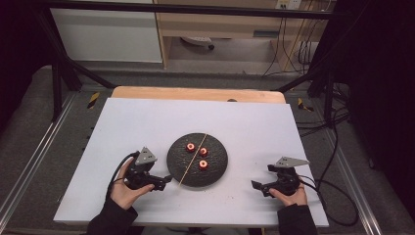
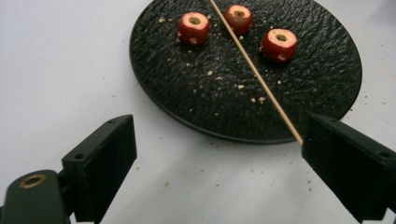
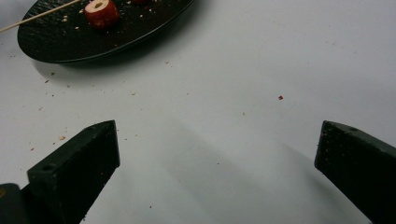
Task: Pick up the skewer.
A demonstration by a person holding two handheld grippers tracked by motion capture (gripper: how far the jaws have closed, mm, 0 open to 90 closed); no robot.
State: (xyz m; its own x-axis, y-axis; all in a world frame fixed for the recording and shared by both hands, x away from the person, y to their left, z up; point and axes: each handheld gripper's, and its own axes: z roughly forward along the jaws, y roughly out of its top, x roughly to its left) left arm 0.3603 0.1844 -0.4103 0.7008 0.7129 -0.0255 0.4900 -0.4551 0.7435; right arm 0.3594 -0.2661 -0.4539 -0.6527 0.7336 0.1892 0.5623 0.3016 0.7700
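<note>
Resting across the black plate (image 1: 221, 169), the skewer (image 2: 254, 72) overhangs its near rim beside three cored fruit pieces (image 2: 194, 27), likely for pickup; left gripper (image 1: 165, 181) spread nearby, right gripper (image 1: 257, 186) spread, well apart.

White tabletop (image 1: 147, 127), wooden board edge (image 1: 195, 93), wheeled cabinet (image 1: 215, 24), floor cables (image 1: 337, 147)

We see the white table (image 1: 147, 127) evenly lit from overhead while the room's edges fall into darkness; in the right gripper view the tongs (image 3: 217, 172) cast soft grey shadows, and their near jaws look blurred; the high view is slightly grainy
</note>
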